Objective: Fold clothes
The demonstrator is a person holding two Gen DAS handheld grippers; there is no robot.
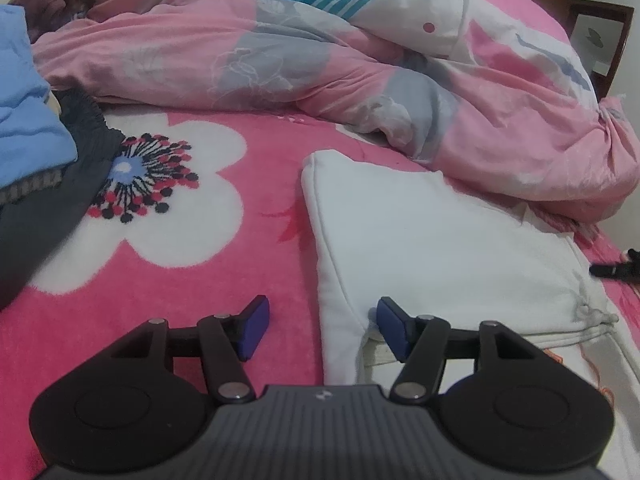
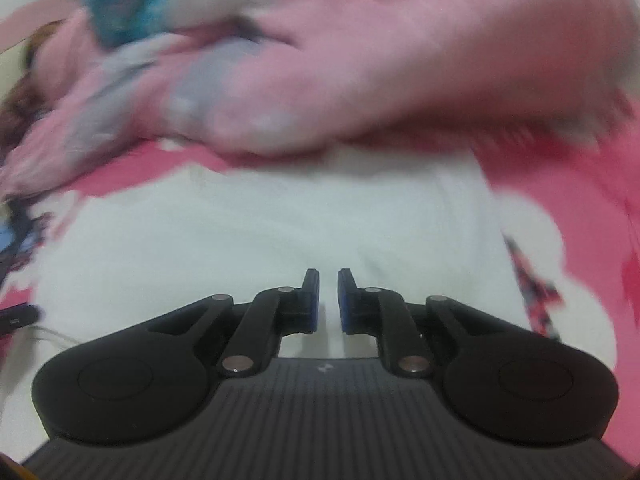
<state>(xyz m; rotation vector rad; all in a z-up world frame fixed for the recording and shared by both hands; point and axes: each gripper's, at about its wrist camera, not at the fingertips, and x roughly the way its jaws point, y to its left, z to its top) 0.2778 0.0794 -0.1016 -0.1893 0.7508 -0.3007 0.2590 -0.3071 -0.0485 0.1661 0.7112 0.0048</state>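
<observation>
1. Here, white garment (image 1: 420, 248): thick soft knit, folded into a rough rectangle with seamed edges, flat on the fleecy pink flower-print bed blanket (image 1: 200, 280); crumpled pink quilt (image 1: 320, 72) just behind the garment.
2. Left tool (image 1: 320, 328): blue pads apart, straddling the garment's near left edge, nothing pinched.
3. Right tool (image 2: 328, 300): pads nearly together with a thin gap, over the garment; grip on cloth unclear.
4. Both tools angled downward.
</observation>
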